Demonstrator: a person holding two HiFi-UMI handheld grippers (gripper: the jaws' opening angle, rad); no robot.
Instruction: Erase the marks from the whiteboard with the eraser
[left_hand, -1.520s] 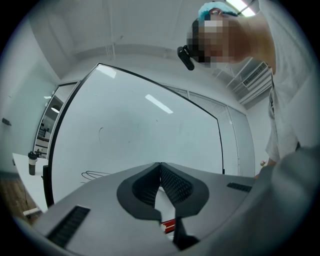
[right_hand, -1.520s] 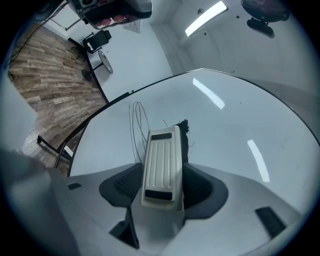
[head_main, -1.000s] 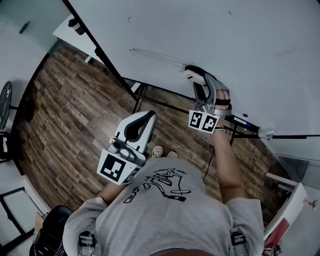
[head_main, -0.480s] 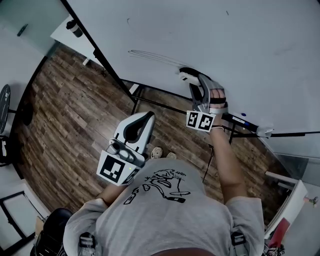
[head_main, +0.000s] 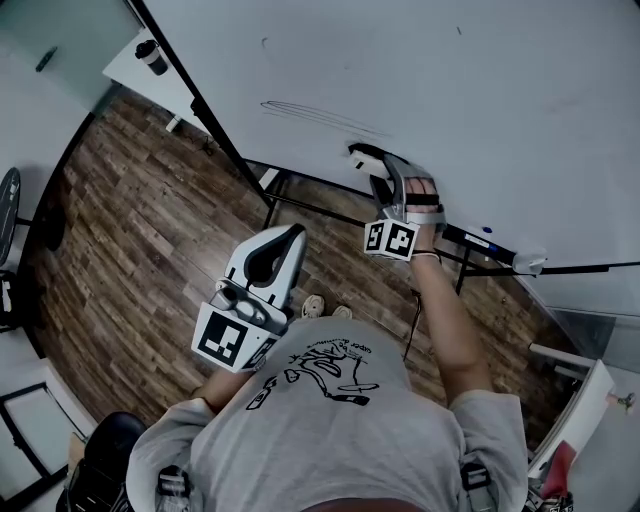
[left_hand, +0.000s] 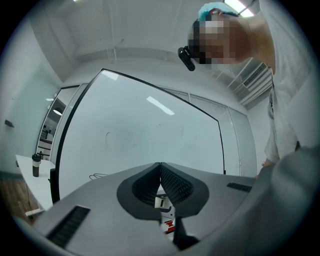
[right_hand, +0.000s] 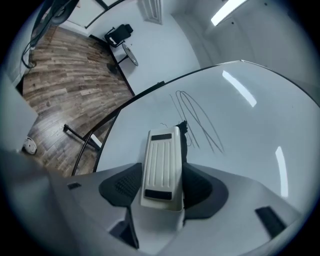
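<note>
- The right gripper (right_hand: 161, 186) is clamped on a cream plastic eraser (right_hand: 161, 165); it sits between both pads with its front half sticking out past the fingertips
- The eraser's far end is up at the big white whiteboard (right_hand: 240, 140), right by the near end of the thin dark pen loops (right_hand: 197, 120), close to the board's black lower edge
- The eraser has a ribbed cream back, a dark rectangular patch at each end and a dark felt layer along the side facing the marks
- In the head view the left gripper (head_main: 295, 233) hangs low over the wood plank floor (head_main: 120, 220), well apart from the board; its jaws are closed with nothing between them
- The only print is the black-and-white square markers on the gripper cubes; the shirt graphic is too small to read
</note>
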